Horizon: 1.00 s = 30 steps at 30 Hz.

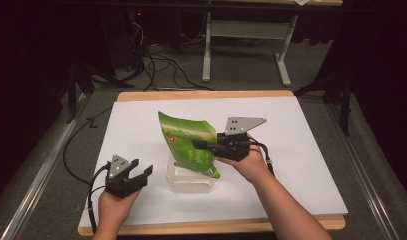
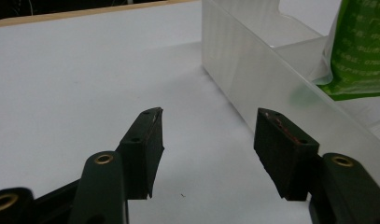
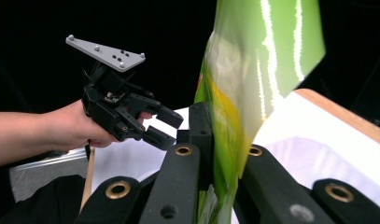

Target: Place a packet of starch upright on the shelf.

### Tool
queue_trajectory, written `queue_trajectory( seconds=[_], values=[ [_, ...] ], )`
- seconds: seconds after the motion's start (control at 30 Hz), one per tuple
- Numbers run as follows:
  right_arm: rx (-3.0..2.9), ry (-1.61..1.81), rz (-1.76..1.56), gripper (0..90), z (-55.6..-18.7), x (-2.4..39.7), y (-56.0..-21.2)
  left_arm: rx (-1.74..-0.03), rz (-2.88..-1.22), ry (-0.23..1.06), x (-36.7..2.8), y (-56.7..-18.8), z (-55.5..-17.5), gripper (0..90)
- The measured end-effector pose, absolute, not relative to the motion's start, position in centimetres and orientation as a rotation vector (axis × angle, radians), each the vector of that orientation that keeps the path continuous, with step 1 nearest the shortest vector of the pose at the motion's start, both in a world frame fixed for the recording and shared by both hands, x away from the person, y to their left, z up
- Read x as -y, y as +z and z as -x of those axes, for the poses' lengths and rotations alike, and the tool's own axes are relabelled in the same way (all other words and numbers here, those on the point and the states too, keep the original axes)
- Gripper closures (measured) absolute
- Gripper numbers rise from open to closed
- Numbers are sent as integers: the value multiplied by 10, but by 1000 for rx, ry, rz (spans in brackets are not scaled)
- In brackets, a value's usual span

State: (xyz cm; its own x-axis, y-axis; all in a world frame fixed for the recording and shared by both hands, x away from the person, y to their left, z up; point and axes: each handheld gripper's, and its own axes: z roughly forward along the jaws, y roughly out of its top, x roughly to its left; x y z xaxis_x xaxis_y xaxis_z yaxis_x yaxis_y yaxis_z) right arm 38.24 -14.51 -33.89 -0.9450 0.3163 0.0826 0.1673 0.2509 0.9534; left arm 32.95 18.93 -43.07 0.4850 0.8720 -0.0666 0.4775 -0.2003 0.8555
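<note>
A green snack bag (image 1: 189,143) stands tilted with its lower end inside a clear plastic box (image 1: 183,182) on the white board. My right gripper (image 1: 200,144) is shut on the bag's right edge; in the right gripper view the green bag (image 3: 243,88) rises pinched between the two black jaws. My left gripper (image 1: 141,172) rests open at the front left of the board, a little left of the box. The left gripper view has the box wall (image 2: 253,79) just past the right fingertip (image 2: 276,135), with nothing between the jaws.
The white board (image 1: 301,150) lies on a wooden table (image 1: 201,94). Cables (image 1: 161,65) and a desk frame (image 1: 241,45) stand on the floor beyond the table. A cable (image 1: 73,150) trails off the table's left side.
</note>
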Motion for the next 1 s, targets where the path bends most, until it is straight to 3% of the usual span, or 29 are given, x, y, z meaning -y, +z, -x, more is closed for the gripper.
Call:
queue_trajectory(
  seconds=[1.0],
  values=[
    [-2491,1748,-436,899,-400,123,-359,-1121,-1853,555,-185,-431,-328,415]
  ],
)
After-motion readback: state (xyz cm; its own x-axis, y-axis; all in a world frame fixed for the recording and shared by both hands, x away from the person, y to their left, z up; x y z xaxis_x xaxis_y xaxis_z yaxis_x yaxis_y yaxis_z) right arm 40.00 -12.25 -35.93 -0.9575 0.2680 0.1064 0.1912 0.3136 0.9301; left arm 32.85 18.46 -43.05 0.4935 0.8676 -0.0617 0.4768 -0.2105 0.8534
